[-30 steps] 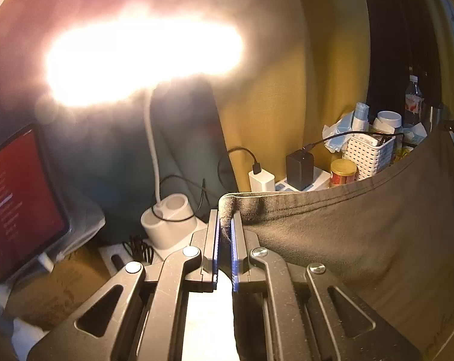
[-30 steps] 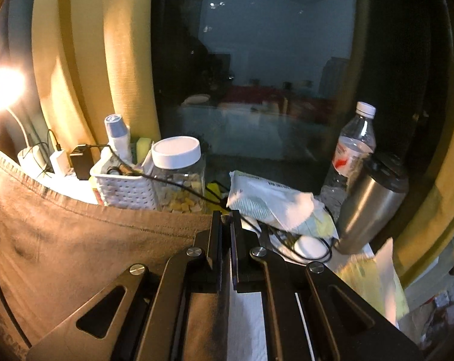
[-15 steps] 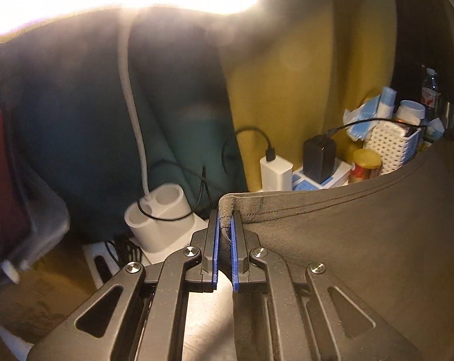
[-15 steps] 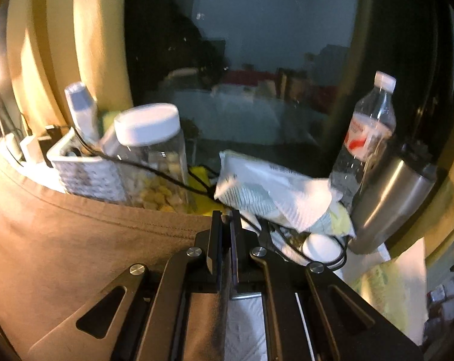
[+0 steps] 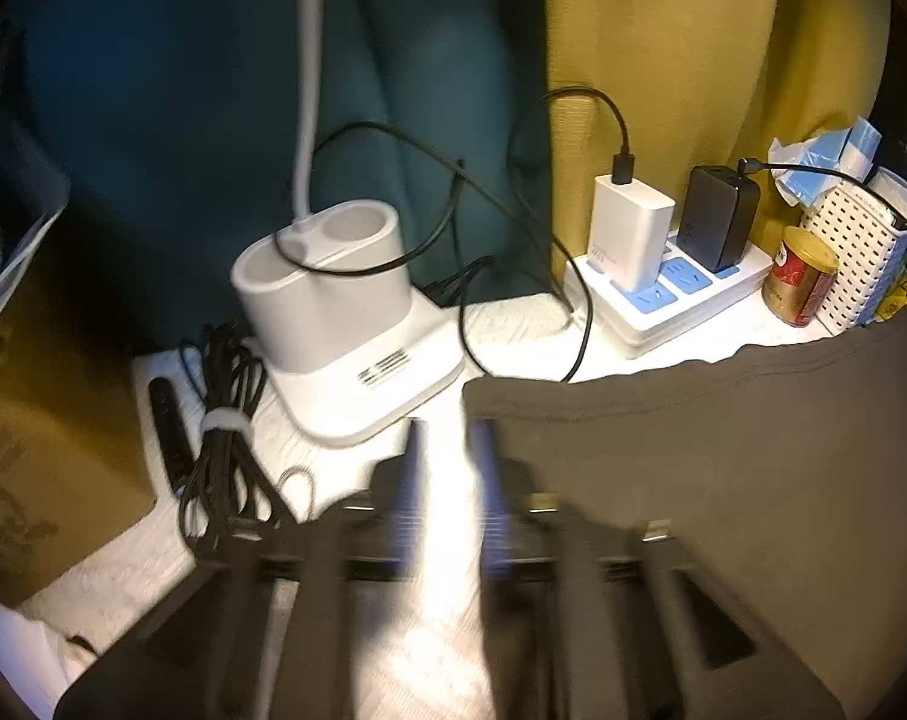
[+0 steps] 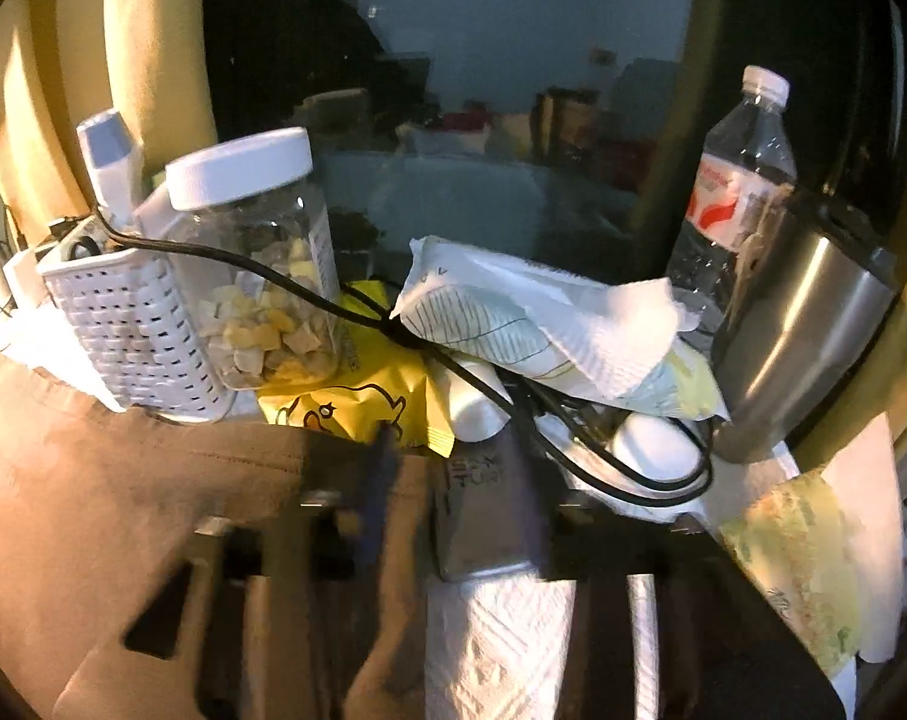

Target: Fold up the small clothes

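Note:
The brown garment (image 5: 723, 480) lies spread on the white table, its hemmed edge toward the clutter at the back. In the left wrist view its left corner rests just beyond my left gripper (image 5: 450, 450). That gripper's blurred jaws are opening, with only bright table showing between them. In the right wrist view the same garment (image 6: 123, 510) fills the lower left. My right gripper (image 6: 462, 480) is blurred too and its jaws are opening. The cloth's right end lies loose between them, with no pad pressing on it.
At the back of the left view stand a white lamp base (image 5: 333, 312), a bundled black cable (image 5: 219, 444), a power strip (image 5: 669, 294) with chargers, a red tin (image 5: 801, 282) and a cardboard box (image 5: 39, 468). The right view shows a white basket (image 6: 129, 336), jar (image 6: 261, 264), tissue pack (image 6: 543, 336), steel tumbler (image 6: 801, 336) and water bottle (image 6: 747, 168).
Both grippers were shut on the garment's upper corners and held it up. Both have sunk toward the table and parted their jaws, and the garment now lies flat.

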The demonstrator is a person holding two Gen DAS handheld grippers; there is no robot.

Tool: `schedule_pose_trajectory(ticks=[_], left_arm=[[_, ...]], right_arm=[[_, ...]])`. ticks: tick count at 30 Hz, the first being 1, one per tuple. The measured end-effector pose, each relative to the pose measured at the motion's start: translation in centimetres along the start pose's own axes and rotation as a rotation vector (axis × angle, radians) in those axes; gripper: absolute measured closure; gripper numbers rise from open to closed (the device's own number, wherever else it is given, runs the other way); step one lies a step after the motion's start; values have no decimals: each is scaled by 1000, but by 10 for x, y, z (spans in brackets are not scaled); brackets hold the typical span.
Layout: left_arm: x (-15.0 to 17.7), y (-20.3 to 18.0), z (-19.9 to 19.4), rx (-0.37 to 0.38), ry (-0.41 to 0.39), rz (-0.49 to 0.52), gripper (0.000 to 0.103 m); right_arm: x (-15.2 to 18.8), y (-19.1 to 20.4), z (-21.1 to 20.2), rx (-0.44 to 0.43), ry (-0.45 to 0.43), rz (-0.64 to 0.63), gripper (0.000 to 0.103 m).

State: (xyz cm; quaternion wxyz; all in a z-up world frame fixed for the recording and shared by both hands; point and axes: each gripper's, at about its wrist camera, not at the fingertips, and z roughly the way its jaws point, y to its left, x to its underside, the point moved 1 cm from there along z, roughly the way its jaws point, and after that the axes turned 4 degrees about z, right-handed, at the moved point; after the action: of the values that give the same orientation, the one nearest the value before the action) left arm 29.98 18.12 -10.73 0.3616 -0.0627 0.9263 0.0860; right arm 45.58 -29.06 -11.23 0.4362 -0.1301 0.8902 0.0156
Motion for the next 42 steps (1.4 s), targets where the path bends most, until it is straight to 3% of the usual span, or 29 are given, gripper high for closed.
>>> schedule_pose_trajectory(ticks=[1,2,13,31,37,42], left_arm=[[2,2,-4,5,-4,-12,40],[5,4,-10,13,-14,-26,38],[46,1,-62,77,-7,-67,38],[134,-25,-131,166,5,-85,38],[152,-40,-143,200,21,-51,38],[167,-45,-149,217,44,-32,38]], right_arm=[[1,0,-6,0,0,-4,59],[3,0,-11,2,0,-9,59],[50,-22,-76,22,52,29,59],[166,-40,-161,42,125,139,59],[202,-29,-178,9,166,145,59],[209,-23,-194,-72,141,203,59]])
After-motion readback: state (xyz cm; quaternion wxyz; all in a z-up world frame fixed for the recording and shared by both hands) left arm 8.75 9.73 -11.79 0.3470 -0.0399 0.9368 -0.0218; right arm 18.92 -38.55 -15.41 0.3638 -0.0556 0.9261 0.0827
